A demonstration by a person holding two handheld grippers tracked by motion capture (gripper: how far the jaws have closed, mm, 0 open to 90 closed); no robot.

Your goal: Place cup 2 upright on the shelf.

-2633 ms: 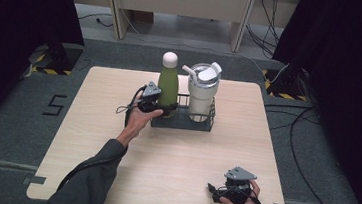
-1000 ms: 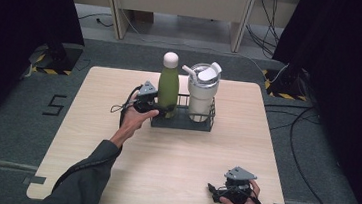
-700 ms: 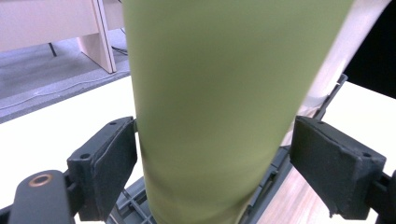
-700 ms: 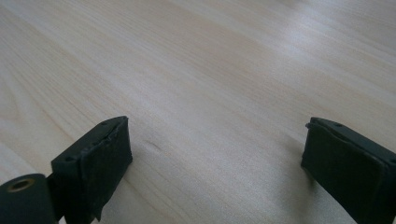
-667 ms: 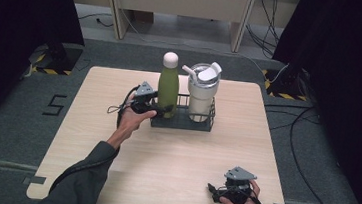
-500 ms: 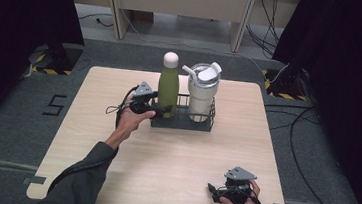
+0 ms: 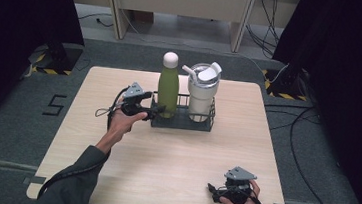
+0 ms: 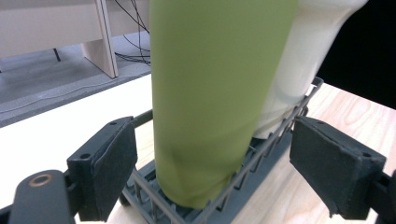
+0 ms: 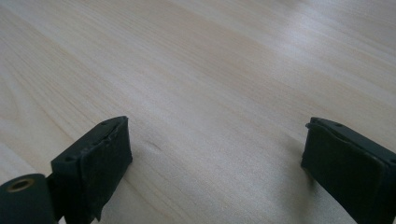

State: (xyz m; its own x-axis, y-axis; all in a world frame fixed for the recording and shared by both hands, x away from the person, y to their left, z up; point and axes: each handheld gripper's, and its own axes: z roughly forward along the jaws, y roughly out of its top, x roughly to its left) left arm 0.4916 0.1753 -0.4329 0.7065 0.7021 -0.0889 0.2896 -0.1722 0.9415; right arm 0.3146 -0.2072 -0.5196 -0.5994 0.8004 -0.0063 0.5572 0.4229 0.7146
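Observation:
A green bottle (image 7: 168, 86) with a pale cap stands in the left end of a dark wire rack (image 7: 182, 122) at the table's far middle. A white tumbler (image 7: 203, 91) with a lidded spout stands beside it in the same rack. My left gripper (image 7: 155, 110) is open at the rack's left end. In the left gripper view the green bottle (image 8: 215, 93) rises between the wide jaws, with the wire rack (image 8: 261, 154) and tumbler (image 8: 303, 56) behind. My right gripper (image 7: 212, 191) rests open near the front right edge, over bare wood (image 9: 210, 93).
The wooden table (image 7: 112, 166) has free room in front of the rack and at the left. Dark curtains flank both sides. Cables (image 7: 306, 139) trail on the grey floor at the right. A pale desk (image 7: 178, 1) stands beyond the table.
The left gripper has shifted slightly left and back toward the person along the rack's left end. The right gripper has stayed still.

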